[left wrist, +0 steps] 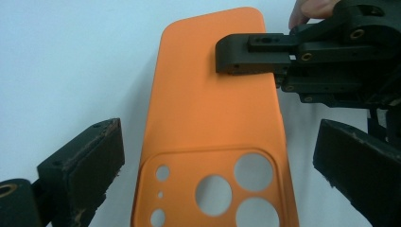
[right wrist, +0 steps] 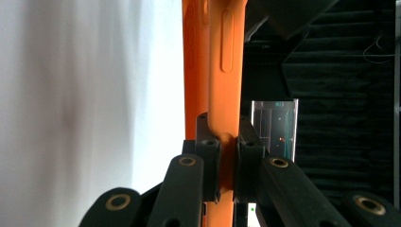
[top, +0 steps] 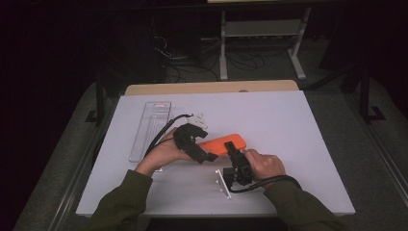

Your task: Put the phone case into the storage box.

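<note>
Main risk: the orange case hangs on one edge grip only. The right gripper is clamped on its long side, pads nipping the thin rim, as the right gripper view shows, so the soft rim could flex and slip out, or the case could pivot around that pinch and flop onto the table. The left gripper is wide open with nothing in it; its jaws stand on either side of the camera-cutout end without touching, so it gives no support right now. If it closes off-centre it could push the case sideways against the right pinch and twist it loose. The two grippers also sit close together, so a careless move could knock them into each other. Position: the case is at mid-table, back side facing the left gripper, camera-hole end between the open left jaws, far half held by the right jaws coming in from its edge. The clear tray lies well apart at the left, out of the way.
</note>
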A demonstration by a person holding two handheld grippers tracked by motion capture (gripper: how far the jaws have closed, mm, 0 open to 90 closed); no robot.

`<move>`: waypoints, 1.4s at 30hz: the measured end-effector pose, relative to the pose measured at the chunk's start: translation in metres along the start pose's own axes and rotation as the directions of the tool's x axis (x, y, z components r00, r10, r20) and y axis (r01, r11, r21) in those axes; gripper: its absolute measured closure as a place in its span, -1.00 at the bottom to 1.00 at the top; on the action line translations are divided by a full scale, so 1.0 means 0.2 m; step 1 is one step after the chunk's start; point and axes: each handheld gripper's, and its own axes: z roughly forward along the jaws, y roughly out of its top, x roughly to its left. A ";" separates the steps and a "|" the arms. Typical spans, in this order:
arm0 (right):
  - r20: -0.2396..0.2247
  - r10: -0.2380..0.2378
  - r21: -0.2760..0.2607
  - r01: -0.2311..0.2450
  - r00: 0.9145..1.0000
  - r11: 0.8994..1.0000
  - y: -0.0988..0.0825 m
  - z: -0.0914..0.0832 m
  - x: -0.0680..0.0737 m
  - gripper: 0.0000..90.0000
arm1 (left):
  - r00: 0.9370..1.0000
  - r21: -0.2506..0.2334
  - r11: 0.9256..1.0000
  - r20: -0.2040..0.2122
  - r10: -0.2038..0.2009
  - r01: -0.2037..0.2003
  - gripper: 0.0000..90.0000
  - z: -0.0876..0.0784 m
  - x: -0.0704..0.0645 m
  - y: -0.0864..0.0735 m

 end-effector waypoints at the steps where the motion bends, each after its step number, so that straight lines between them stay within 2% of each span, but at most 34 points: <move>1: -0.003 0.007 0.006 -0.007 1.000 1.000 0.00 0.00 0.00 0.83 | 1.000 -0.001 1.000 -0.001 0.002 -0.002 -0.97 0.00 0.00 0.00; 4: -0.009 0.015 0.010 -0.015 1.000 1.000 -0.02 0.00 0.00 0.83 | 1.000 0.013 1.000 -0.002 0.004 -0.004 -1.00 -0.01 0.00 0.00; 13: -0.019 0.030 0.031 -0.030 0.999 0.999 -0.05 0.01 -0.01 0.82 | 1.000 -0.010 1.000 -0.015 0.004 -0.004 -1.00 -0.03 0.02 -0.02; 21: -0.014 0.050 0.051 -0.049 0.999 0.997 -0.09 0.02 -0.02 0.82 | 0.999 0.018 1.000 -0.038 0.012 -0.012 -1.00 -0.04 0.04 -0.04; 28: -0.044 0.078 0.077 -0.074 0.996 0.994 -0.12 0.02 -0.04 0.82 | 0.999 0.029 1.000 -0.051 0.001 0.000 -1.00 -0.05 0.05 -0.06; 31: -0.048 0.100 0.086 -0.096 0.994 0.992 -0.13 0.02 -0.04 0.82 | 0.998 0.032 0.999 -0.061 -0.006 0.008 -1.00 -0.05 0.06 -0.07; 33: -0.067 0.095 0.081 -0.090 0.993 0.993 -0.15 0.03 -0.04 0.82 | 0.998 0.034 0.999 -0.068 -0.010 0.012 -1.00 -0.05 0.06 -0.08; 37: -0.088 0.152 0.104 -0.143 0.984 0.984 -0.16 0.03 -0.05 0.82 | 0.997 0.048 0.999 -0.076 -0.004 0.007 -1.00 -0.05 0.07 -0.09; 39: -0.087 0.153 0.098 -0.145 0.984 0.985 -0.17 0.03 -0.06 0.82 | 0.997 0.049 0.999 -0.079 -0.009 0.013 -1.00 -0.04 0.07 -0.10; 42: -0.095 0.177 0.103 -0.167 0.980 0.981 -0.18 0.03 -0.07 0.82 | 0.996 0.052 0.998 -0.085 -0.014 0.019 -1.00 -0.03 0.07 -0.11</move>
